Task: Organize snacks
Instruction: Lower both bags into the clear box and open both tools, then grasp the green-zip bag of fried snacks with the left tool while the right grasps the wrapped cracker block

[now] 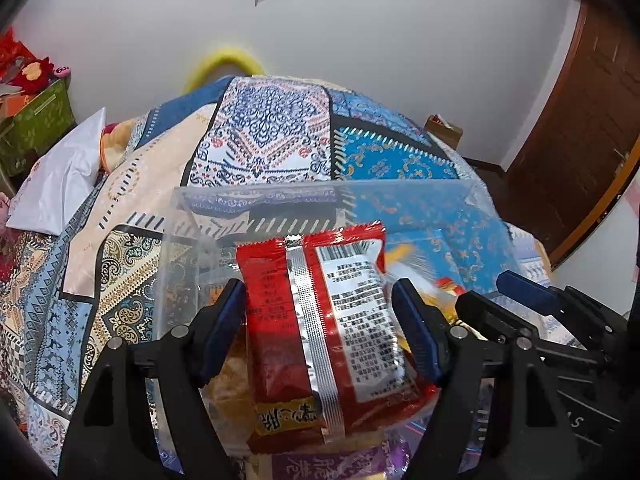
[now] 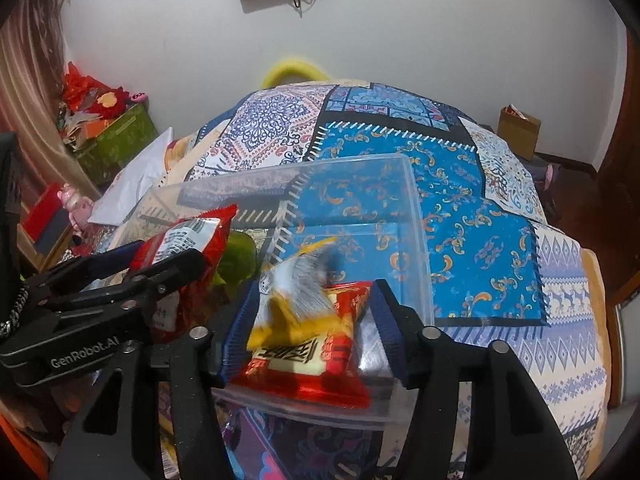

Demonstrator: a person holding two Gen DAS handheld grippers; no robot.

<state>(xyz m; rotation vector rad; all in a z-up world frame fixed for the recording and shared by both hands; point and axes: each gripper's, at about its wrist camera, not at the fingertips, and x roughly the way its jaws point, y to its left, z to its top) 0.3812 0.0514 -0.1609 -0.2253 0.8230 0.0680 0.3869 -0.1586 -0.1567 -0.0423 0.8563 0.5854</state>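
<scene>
My left gripper (image 1: 320, 328) is shut on a red snack packet (image 1: 320, 320) with a silver seam, held over the near edge of a clear plastic bin (image 1: 256, 200) on the patterned bedspread. The same packet (image 2: 188, 248) and the left gripper (image 2: 120, 276) show at the left of the right wrist view. My right gripper (image 2: 312, 332) holds a yellow and red snack packet (image 2: 304, 332) between its blue pads, inside the clear bin (image 2: 412, 208). The packet's top is blurred. The right gripper (image 1: 520, 300) appears at the right of the left wrist view.
A green item (image 2: 236, 256) lies in the bin behind the packets. More snack packets, one purple (image 1: 332, 464), lie under the grippers. A white pillow (image 1: 60, 184) is at the bed's left. A green box (image 2: 116, 140), a cardboard box (image 2: 518, 128) and a wooden door (image 1: 580, 120) surround the bed.
</scene>
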